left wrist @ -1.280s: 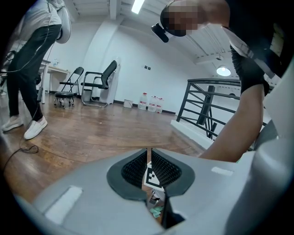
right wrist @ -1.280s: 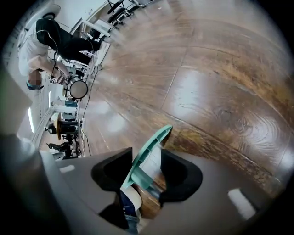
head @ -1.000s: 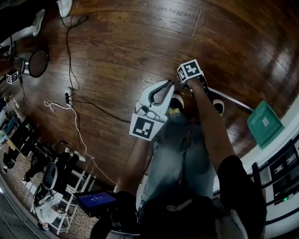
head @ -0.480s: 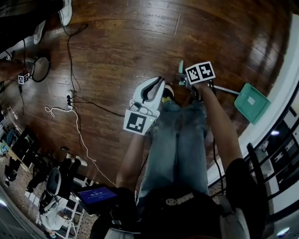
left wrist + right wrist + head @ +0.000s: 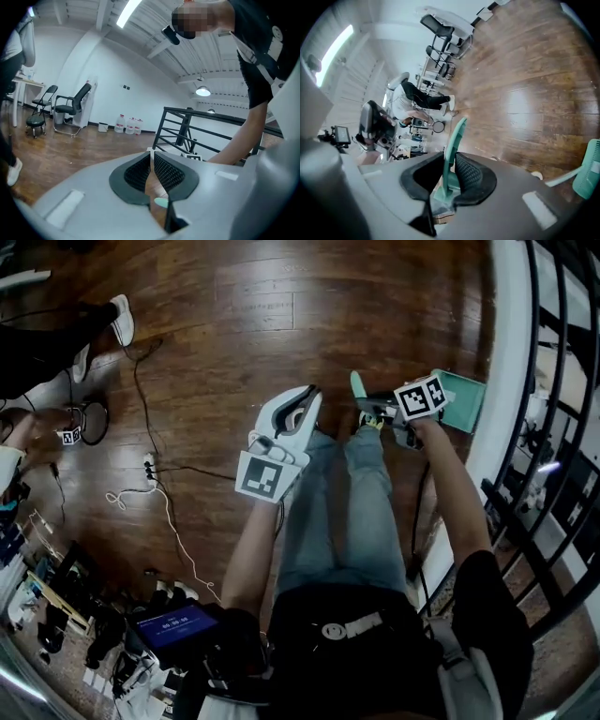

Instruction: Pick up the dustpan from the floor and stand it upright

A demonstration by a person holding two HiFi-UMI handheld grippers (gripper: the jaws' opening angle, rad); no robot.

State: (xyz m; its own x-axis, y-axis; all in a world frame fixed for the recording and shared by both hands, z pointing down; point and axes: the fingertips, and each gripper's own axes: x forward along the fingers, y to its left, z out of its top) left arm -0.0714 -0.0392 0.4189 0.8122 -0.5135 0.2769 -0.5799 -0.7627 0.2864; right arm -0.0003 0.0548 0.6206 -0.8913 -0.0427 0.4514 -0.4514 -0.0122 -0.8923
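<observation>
The green dustpan hangs lifted off the wooden floor. Its pan shows at the right by the white ledge, and its long metal shaft runs left to a green grip. My right gripper has that grip between its jaws, which are closing on it. In the right gripper view the green grip stands upright between the black pads of the right gripper, and the pan shows at the far right edge. My left gripper hovers left of the grip, apart from it. Its pads nearly meet around nothing.
A black railing on a white ledge runs along the right. Cables and a power strip lie on the floor at the left, near a round stool and another person's shoes. My own legs fill the middle.
Both grippers have risen and drifted toward the railing. The dustpan came up with the right gripper, its pan swinging from low on the floor to level with that gripper.
</observation>
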